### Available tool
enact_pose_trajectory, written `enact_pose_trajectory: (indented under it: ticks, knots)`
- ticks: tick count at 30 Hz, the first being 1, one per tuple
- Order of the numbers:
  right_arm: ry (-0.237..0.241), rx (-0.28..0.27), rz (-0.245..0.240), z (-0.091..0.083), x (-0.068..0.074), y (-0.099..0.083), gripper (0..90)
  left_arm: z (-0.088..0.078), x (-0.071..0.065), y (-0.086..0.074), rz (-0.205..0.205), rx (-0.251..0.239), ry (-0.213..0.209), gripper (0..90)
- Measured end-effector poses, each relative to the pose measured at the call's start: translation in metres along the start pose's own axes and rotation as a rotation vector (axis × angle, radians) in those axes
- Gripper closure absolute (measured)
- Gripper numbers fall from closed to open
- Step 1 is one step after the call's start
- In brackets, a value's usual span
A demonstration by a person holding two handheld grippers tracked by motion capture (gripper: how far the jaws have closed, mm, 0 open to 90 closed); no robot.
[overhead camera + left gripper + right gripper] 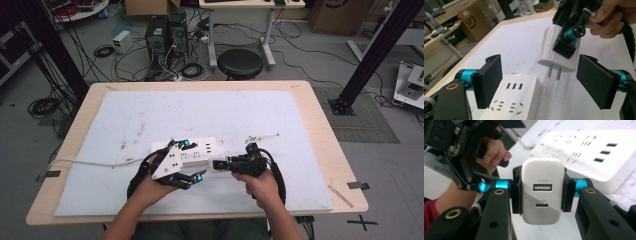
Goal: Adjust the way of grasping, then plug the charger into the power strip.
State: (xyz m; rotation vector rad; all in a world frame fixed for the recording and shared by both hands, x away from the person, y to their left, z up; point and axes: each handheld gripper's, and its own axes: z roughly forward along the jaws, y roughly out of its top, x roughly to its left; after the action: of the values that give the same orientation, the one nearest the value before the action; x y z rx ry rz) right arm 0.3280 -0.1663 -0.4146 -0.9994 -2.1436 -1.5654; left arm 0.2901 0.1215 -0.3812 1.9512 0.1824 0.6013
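The right gripper (541,191) is clamped on a white USB charger (542,191), pads squeezing its two flat sides; in the right gripper view the charger's port face looks back at the camera, so its two prongs (554,72) point away from the hand; the left gripper view shows those prongs bare and clear of the table, hanging at about 1 o'clock from the near end of the white power strip (514,100); the strip lies on the pale mat (125,115) with its long axis running left to right in the high view, its cable (85,162) trailing off toward 9 o'clock; the left gripper (187,160) straddles the strip with its jaws spread wide, pads standing off both sides and gripping nothing; my reading is that the next move turns on lining the prongs up with a socket, and the right hand is the one placed for it; legible writing: "USB-A" above the upper port, a fainter label at the lower port that I cannot make out, and "SF" on a cardboard box (471,21) at 10 o'clock
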Motion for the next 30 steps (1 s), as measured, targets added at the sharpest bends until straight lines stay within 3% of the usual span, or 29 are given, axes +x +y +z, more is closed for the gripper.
enact_pose_trajectory:
  ticks: [5, 7, 9, 10, 15, 16, 21, 27, 30]
  knots:
    - [-0.022, -0.052, -0.026, -0.012, 0.000, 0.003, 63.2, -0.012, 0.014, 0.004, -0.026, 0.019, 0.029, 19.8]
    - [-0.050, -0.065, -0.042, -0.019, 0.000, 0.005, 63.2, -0.021, 0.023, 0.004, -0.061, 0.028, 0.047, 19.8]
    - [-0.062, -0.074, -0.045, -0.022, 0.001, 0.006, 63.2, -0.024, 0.026, 0.003, -0.069, 0.033, 0.052, 19.8]
    - [-0.082, -0.082, -0.061, -0.026, 0.002, 0.007, 63.2, -0.030, 0.032, 0.001, -0.097, 0.032, 0.068, 19.8]
    - [-0.135, -0.084, -0.089, -0.032, 0.003, 0.010, 63.2, -0.042, 0.044, -0.004, -0.143, 0.035, 0.094, 19.8]
    - [-0.141, -0.085, -0.089, -0.034, 0.003, 0.010, 63.2, -0.047, 0.047, -0.006, -0.177, 0.033, 0.109, 19.8]
    - [-0.177, -0.082, -0.115, -0.036, 0.002, 0.012, 63.2, -0.053, 0.054, -0.010, -0.206, 0.036, 0.118, 19.9]
    - [-0.241, -0.070, -0.201, -0.033, 0.004, 0.016, 63.2, -0.053, 0.058, -0.015, -0.224, 0.052, 0.113, 19.8]
    - [-0.335, -0.048, -0.297, -0.028, 0.009, 0.022, 63.2, -0.053, 0.059, -0.019, -0.234, 0.056, 0.109, 19.8]
